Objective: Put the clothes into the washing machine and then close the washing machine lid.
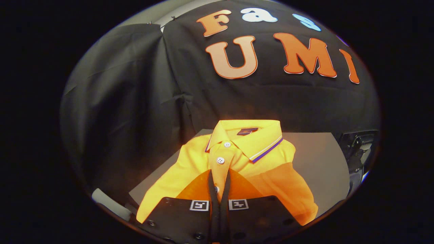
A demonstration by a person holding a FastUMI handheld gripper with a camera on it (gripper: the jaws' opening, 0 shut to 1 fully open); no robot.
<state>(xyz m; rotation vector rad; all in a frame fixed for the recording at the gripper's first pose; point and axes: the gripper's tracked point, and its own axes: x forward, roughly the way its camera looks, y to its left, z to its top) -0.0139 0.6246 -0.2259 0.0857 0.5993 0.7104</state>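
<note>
- The yellow polo shirt point(237, 159) lies folded on a grey board point(318, 159), collar away from the gripper, its buttoned placket running straight toward the fingers.
- The gripper point(219, 183) has its two fingers drawn close together on the shirt's front, with a thin strip of the placket fabric between them; they look to be pinching that strip, though the contact itself is hard to confirm.
- The shirt is judged light, soft and limp: it should unfold and sag once lifted, so a bunched pinch through several layers near the placket or collar would hold better than a single edge.
- A dark piece of equipment point(359, 152) sits beyond the board's right side, cut off; whether it is the washing machine cannot be told.
- The shirt's lower hem is hidden beneath the gripper body.
</note>
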